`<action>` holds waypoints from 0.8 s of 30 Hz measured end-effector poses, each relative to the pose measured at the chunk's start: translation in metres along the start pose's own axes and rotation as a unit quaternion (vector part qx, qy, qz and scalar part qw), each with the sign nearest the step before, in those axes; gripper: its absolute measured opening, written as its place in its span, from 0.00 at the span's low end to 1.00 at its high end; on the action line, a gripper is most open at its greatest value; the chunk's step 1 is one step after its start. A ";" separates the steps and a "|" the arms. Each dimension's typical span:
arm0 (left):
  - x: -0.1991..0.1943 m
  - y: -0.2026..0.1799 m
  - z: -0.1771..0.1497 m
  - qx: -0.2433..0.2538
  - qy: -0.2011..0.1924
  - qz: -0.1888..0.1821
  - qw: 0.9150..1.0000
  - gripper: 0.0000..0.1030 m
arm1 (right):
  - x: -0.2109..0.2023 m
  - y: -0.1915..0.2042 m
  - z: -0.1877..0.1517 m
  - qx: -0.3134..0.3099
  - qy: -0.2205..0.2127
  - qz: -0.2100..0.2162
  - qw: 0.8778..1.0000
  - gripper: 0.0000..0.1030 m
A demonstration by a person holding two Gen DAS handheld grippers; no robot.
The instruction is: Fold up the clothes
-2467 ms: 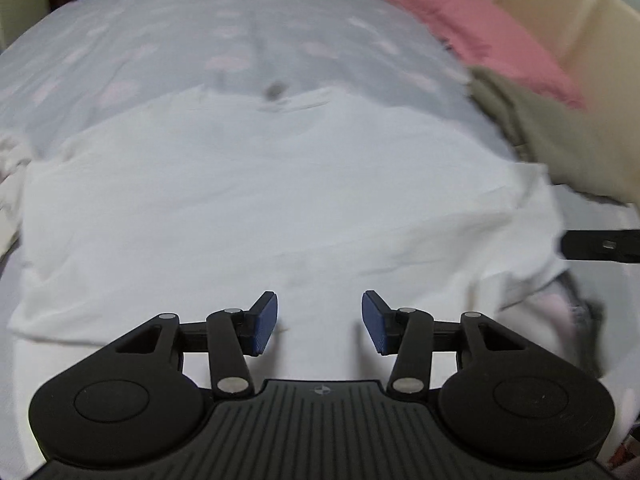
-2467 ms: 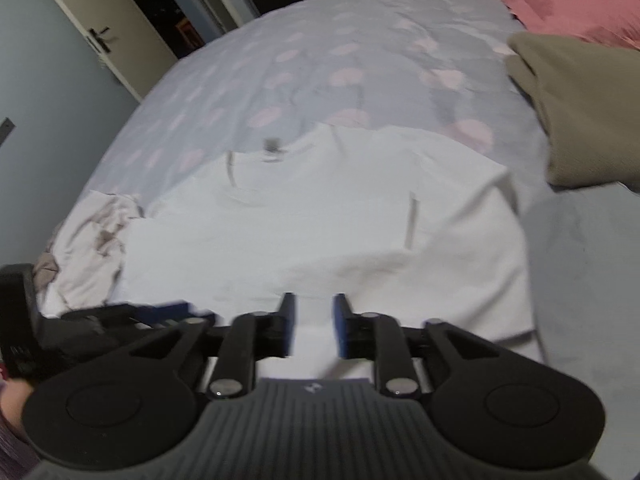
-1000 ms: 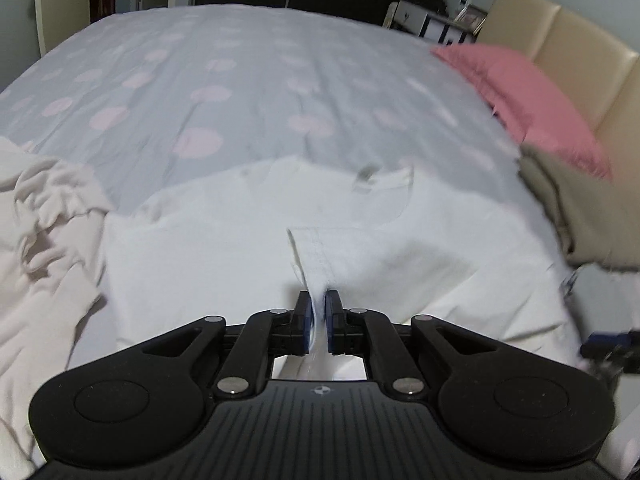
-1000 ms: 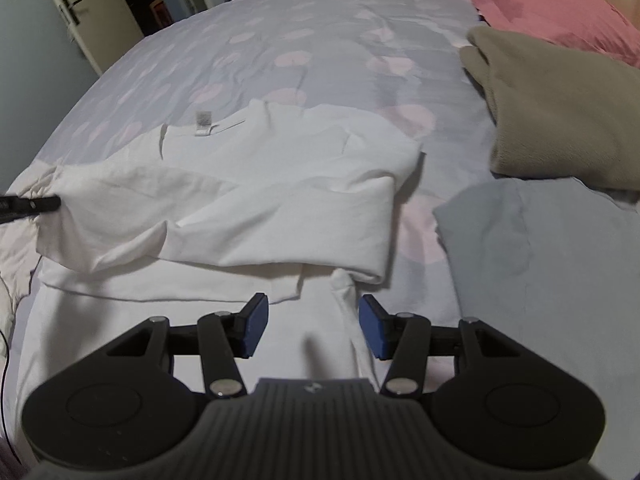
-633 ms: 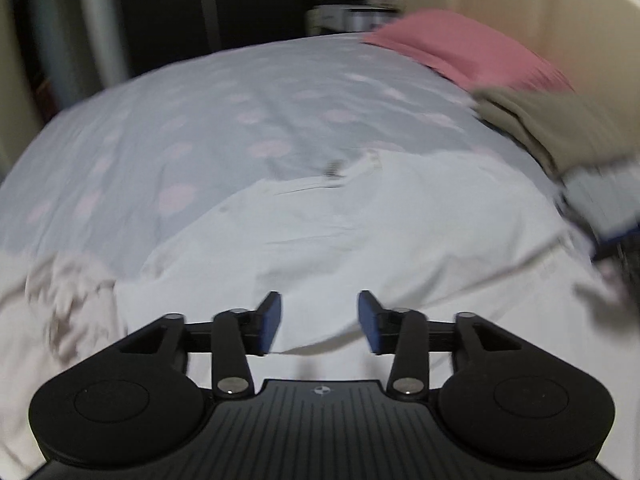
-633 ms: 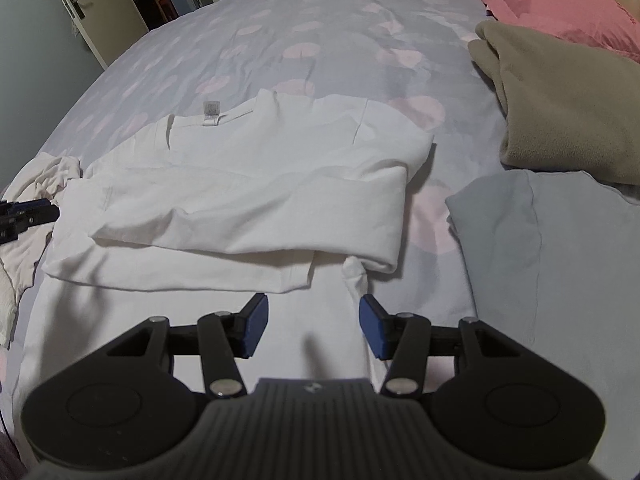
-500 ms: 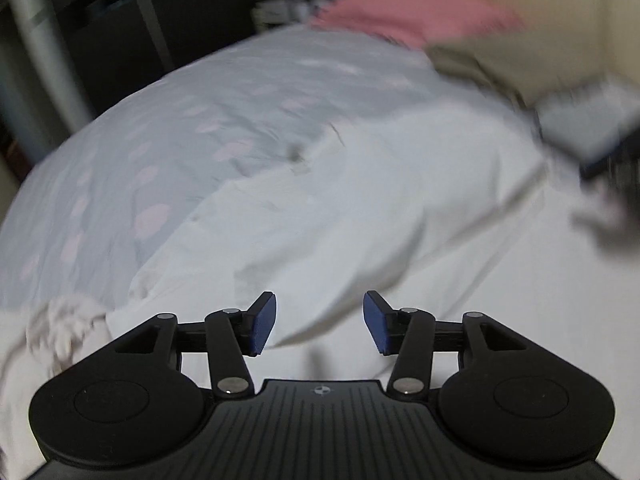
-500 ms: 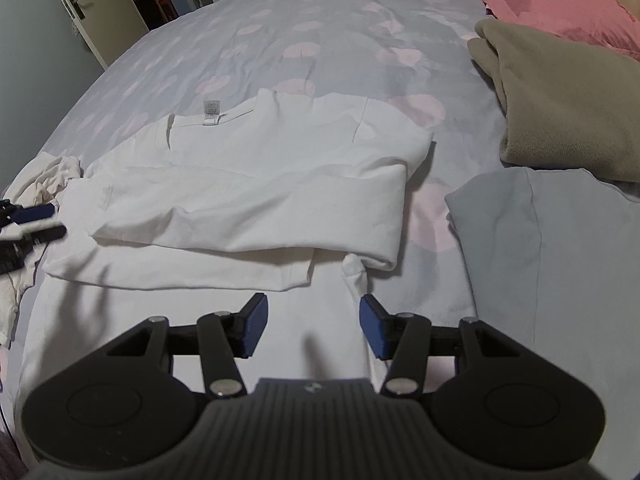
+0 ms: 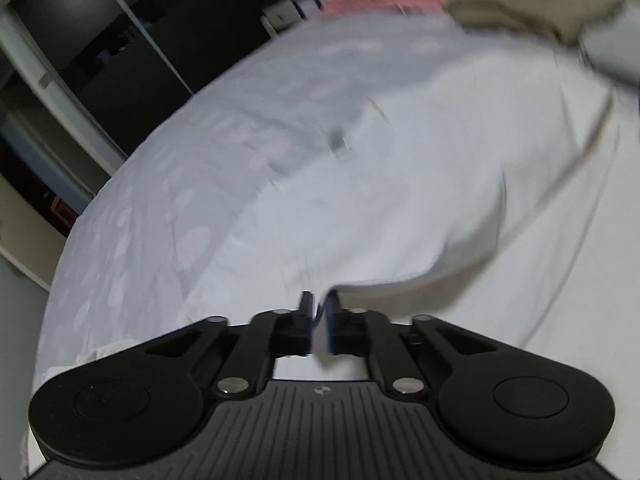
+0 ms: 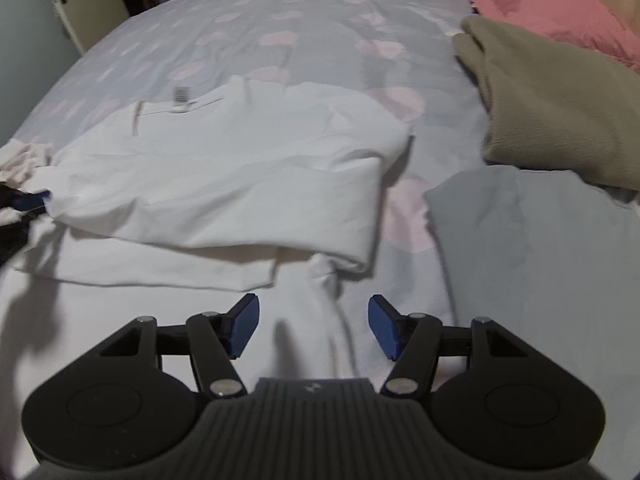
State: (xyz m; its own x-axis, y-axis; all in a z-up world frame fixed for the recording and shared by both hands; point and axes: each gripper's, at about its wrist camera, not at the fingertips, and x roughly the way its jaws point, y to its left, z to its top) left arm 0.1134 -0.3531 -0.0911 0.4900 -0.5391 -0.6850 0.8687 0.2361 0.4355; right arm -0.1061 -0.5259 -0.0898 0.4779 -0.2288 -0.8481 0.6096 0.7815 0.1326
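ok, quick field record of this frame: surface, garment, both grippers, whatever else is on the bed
surface: bed with grey pink-dotted cover
garment: white shirt, partly folded, neck label at far edge
left gripper: shut, at the shirt's edge; cloth between pads unclear
right gripper: jaws opening, nothing pinched, shirt's lower part beneath
other items: olive folded garment, grey garment, pink pillow, crumpled cream cloth

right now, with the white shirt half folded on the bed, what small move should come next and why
Probably draw the left tongs across toward the right. They are shut on the white shirt at its left edge, so that side looks ready to fold over. The right tongs are opening over the hem, with no cloth pinched between them.
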 end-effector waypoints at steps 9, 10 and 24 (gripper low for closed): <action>-0.092 0.055 0.074 -0.159 -0.112 -0.083 0.977 0.00 | 0.019 -0.005 0.009 0.033 -0.010 -0.014 0.999 0.57; -0.101 0.062 0.080 -0.177 -0.121 -0.097 0.972 0.00 | 0.021 -0.004 0.010 0.034 -0.011 -0.019 0.999 0.57; -0.068 0.150 0.035 -0.293 0.021 -0.136 0.946 0.00 | 0.015 -0.016 0.014 0.046 -0.027 -0.048 0.997 0.12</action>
State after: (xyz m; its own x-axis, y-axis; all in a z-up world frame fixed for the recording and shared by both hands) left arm 0.2082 -0.3096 0.0417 0.2350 -0.6143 -0.7533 0.8477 0.5087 -0.1504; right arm -0.1003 -0.5501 -0.0972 0.4463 -0.3323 -0.8309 0.7079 0.6991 0.1006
